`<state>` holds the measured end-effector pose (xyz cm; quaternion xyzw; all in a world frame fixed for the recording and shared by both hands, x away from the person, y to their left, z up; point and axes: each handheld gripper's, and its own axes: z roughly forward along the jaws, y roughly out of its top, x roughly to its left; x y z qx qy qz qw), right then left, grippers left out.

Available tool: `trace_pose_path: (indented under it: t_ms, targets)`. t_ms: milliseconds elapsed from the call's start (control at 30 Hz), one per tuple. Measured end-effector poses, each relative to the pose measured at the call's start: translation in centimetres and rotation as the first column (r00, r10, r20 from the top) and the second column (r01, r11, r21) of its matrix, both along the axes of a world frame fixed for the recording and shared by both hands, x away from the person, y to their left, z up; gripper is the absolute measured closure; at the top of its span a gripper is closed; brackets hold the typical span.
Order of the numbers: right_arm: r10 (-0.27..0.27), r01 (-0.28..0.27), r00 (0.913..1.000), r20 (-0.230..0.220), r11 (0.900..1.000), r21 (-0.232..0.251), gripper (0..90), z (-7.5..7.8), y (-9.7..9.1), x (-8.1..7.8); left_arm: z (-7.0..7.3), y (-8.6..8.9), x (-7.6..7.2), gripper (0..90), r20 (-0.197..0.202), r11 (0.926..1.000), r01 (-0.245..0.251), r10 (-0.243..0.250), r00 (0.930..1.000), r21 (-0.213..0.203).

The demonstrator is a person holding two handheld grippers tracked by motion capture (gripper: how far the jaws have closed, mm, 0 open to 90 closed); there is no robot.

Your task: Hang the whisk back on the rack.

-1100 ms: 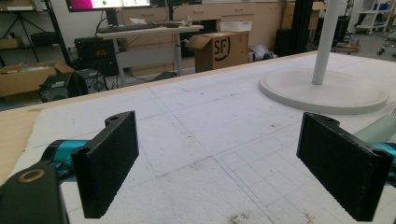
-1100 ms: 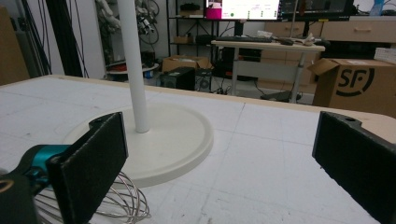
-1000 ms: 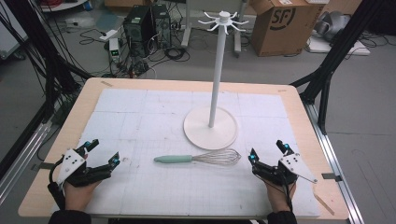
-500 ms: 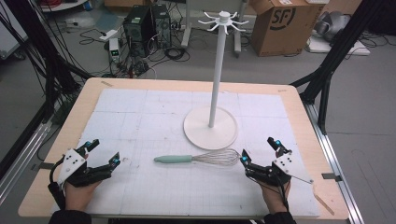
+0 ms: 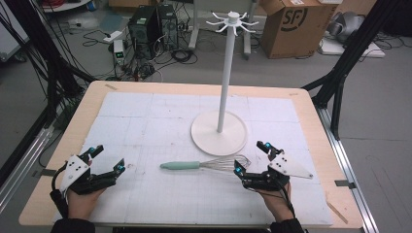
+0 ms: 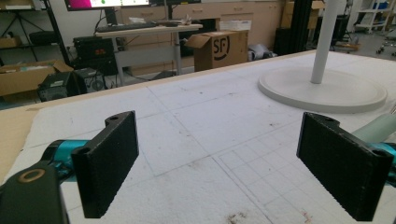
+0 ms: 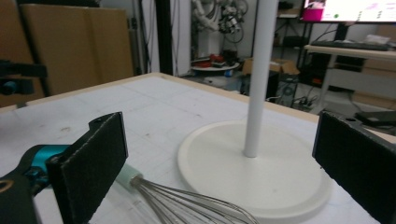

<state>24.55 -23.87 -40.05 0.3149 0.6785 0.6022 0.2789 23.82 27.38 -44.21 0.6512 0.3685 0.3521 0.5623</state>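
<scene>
A white gridded mat (image 5: 145,121) covers the wooden table (image 5: 87,104) — a whisk (image 5: 204,165) lies just in front of the white stand (image 5: 221,131). Left gripper (image 5: 104,160) and right gripper (image 5: 252,158) flank the whisk, jaws apart. Behind the stand: cardboard box (image 5: 291,29), computer towers (image 5: 153,22).

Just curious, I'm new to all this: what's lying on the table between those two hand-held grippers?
A wire whisk with a mint-green handle, seen in the high view, lies between the left hand-held gripper and the right hand-held gripper, nearer the right.
</scene>
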Motion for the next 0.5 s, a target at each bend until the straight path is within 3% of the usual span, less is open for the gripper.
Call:
trace_pose_path:
  t_ms: [267, 500]
  targets:
    - [0.08, -0.084, 0.9933, -0.083, 0.9956, -0.042, 2.0, 0.2, 1.1, 1.6, 0.0, 0.0, 0.0, 13.3, 0.0, 1.0, 0.0, 0.0, 1.0, -0.001]
    - [0.149, -0.163, 0.9797, -0.134, 0.9815, -0.1, 4.6, 0.9, 2.4, 3.1, -0.1, 0.0, -0.1, 13.4, -0.002, 1.0, 0.0, 0.0, 1.0, -0.004]
